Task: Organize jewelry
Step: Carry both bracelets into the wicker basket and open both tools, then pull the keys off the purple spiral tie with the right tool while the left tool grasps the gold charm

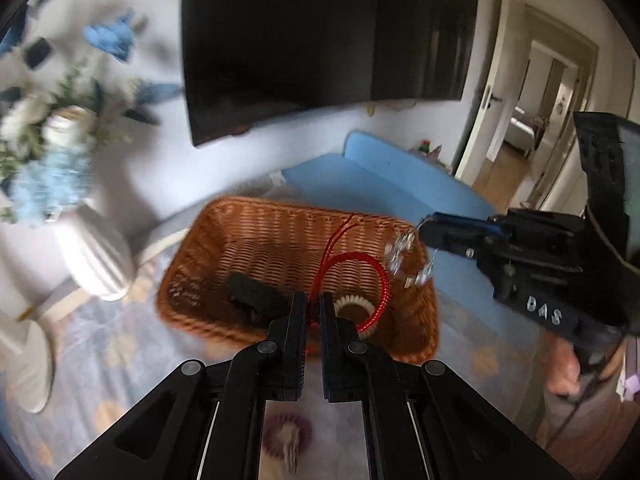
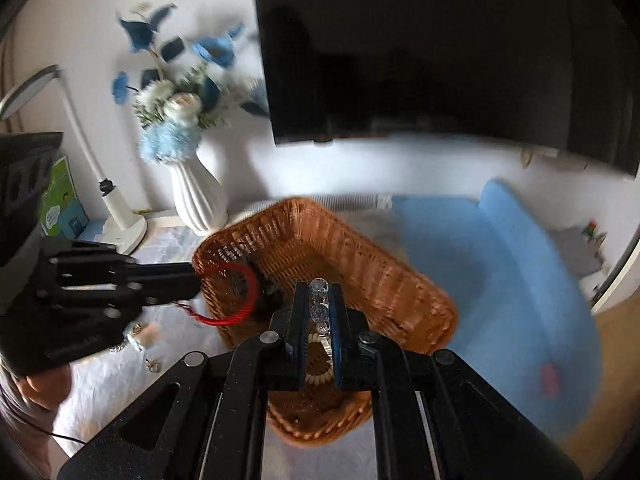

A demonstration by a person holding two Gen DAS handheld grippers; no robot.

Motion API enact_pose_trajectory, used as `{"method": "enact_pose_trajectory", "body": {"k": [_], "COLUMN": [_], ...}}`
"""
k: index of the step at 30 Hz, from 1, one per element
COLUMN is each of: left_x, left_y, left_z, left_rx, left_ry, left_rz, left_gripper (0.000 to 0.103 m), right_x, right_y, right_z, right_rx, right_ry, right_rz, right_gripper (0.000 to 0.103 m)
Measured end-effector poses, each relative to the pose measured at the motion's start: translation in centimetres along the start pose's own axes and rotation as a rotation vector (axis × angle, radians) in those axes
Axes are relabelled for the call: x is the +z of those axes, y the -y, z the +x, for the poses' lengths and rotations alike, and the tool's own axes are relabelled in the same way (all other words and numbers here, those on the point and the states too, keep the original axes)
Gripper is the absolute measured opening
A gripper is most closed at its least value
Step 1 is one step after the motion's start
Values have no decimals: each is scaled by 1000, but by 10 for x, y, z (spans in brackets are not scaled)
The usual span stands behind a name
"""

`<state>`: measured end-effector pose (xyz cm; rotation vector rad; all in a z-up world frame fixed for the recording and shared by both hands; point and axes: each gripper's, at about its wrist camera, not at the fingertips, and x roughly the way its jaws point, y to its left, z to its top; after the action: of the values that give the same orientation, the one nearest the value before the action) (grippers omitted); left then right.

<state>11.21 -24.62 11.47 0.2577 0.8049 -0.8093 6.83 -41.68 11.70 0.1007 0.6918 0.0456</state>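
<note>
Left wrist: left hand-held gripper (image 1: pixel 314 306) pinched on red cord bracelet (image 1: pixel 360 280), loop dangling over wicker basket (image 1: pixel 224 240) on the bench. Cord is light, limp, swings; hold near the knot.

Right wrist: right hand-held gripper (image 2: pixel 319 300) clamped on clear bead bracelet (image 2: pixel 319 288), above the basket's near corner. Beads are slick and likely fragile; grip across the strand.

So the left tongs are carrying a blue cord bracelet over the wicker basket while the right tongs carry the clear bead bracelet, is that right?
Not quite: the cord bracelet in the left tongs is red, as the left wrist view shows. The rest holds: it hangs over the wicker basket, and the right tongs carry the clear bead bracelet.
</note>
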Motion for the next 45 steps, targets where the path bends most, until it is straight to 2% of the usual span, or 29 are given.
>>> {"method": "enact_pose_trajectory", "body": {"k": [3,8,13,17,18,20,22,26,31,34,40,45], "left_x": [4,4,3,3,4,4,2,1,-13,-34,-89,-136], "left_y": [0,-1,-1,0,-1,-4,-7,-15,-27,-35,-78,-110], "left_z": [35,78,102,106,105,99,87,51,-5,-39,-75,-66], "left_rx": [-13,-26,-31,-29,-39,-52,-62,-105,-70,-32,44,18], "left_ry": [-56,-134,-167,-168,-172,-169,-141,-85,-16,14,1,-72], "left_rz": [-18,-36,-37,-37,-42,-55,-64,-83,-81,-76,-139,-217], "left_gripper": [6,6,6,9,13,30,35,36,36,36,36,36], "right_x": [-4,-14,-18,-17,-17,-16,-16,-13,-16,-22,-49,-76], "right_y": [10,28,38,43,43,42,38,23,-10,-38,-93,-112], "right_z": [29,61,66,64,62,55,44,21,-8,-16,-3,30], "right_rx": [44,45,46,44,46,50,46,66,128,165,235,234], "right_ry": [-56,-124,-131,-114,-109,-96,-78,-43,-24,-38,-128,-235], "right_rz": [33,72,91,112,112,108,102,84,39,1,-62,-39], "right_gripper": [10,10,11,14,15,25,31,31,32,31,31,31]}}
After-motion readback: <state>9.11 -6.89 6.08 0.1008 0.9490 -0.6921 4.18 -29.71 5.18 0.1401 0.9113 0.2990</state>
